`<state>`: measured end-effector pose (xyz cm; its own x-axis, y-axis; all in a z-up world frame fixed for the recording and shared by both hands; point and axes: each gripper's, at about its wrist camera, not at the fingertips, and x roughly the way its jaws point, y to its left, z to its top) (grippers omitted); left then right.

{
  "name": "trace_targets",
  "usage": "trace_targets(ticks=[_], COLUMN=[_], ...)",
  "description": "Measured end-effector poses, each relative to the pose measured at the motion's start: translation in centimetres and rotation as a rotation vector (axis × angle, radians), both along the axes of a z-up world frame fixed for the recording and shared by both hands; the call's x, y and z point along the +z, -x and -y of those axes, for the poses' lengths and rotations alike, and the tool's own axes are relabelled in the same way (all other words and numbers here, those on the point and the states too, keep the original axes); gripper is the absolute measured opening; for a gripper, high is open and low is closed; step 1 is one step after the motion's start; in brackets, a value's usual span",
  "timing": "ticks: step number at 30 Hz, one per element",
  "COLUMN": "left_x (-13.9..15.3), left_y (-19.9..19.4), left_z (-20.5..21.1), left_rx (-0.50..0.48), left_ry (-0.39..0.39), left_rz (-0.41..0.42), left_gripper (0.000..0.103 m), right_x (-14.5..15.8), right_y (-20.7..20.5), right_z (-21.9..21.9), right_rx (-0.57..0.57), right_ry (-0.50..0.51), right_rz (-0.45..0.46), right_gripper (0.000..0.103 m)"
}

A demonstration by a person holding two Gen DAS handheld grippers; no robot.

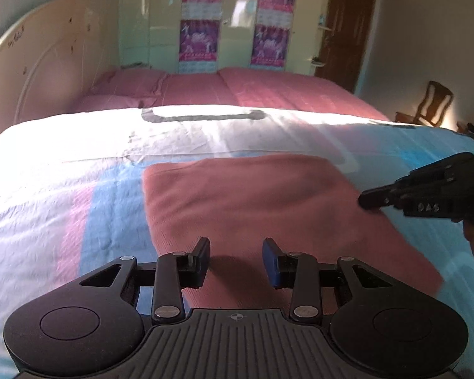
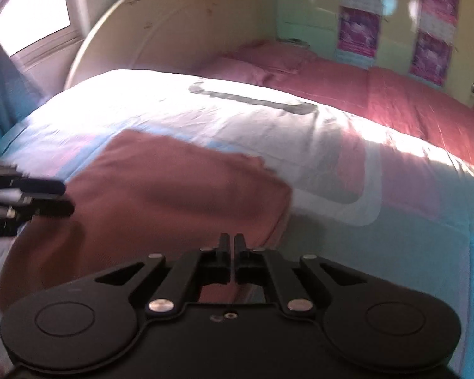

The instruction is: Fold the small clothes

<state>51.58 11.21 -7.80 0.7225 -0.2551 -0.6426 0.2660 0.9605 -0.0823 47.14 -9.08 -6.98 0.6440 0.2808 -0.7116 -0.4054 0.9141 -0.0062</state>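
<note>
A reddish-brown garment [image 1: 252, 202] [image 2: 173, 186] lies flat as a folded rectangle on a pastel blue, pink and white bedspread [image 1: 79, 173] [image 2: 395, 237]. My left gripper [image 1: 237, 260] hovers over the garment's near edge, open, with nothing between its blue-padded fingers. In the right wrist view the left gripper [image 2: 64, 197] reaches in from the left over the garment's left side. My right gripper [image 2: 232, 243] is shut, fingers together, above the garment's near right corner. From the left wrist view the right gripper [image 1: 368, 200] points at the garment's right edge. No fabric shows between its tips.
Beyond the bedspread the bed has a pink sheet [image 1: 268, 91] and pillows [image 1: 126, 82] against a cream headboard [image 1: 41, 63]. A wardrobe with purple posters [image 1: 199, 41] stands behind, with a dark door [image 1: 344, 31] and a wooden chair [image 1: 429, 104] at the right. A bright window [image 2: 31, 15] is at the left.
</note>
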Motion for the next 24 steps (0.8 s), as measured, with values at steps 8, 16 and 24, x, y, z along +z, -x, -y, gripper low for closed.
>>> trace_targets(ticks=[8,16,24], left_x=[-1.9,-0.3,0.6], left_y=[2.0,4.8,9.0], left_z=[0.1,0.8,1.2], left_rx=[0.035,0.08,0.124], left_ry=[0.002,-0.04,-0.04], left_rz=[-0.01,0.001,-0.009], left_gripper=[0.032,0.032,0.032], right_x=[-2.5,-1.2,0.4], right_y=[1.1,2.5,7.2], right_z=[0.8,1.5,1.1], right_rx=[-0.037,-0.054,0.028], right_ry=[0.079,0.116,0.002], right_rz=[-0.043,-0.025,0.014], right_gripper=[0.0,0.005,0.007])
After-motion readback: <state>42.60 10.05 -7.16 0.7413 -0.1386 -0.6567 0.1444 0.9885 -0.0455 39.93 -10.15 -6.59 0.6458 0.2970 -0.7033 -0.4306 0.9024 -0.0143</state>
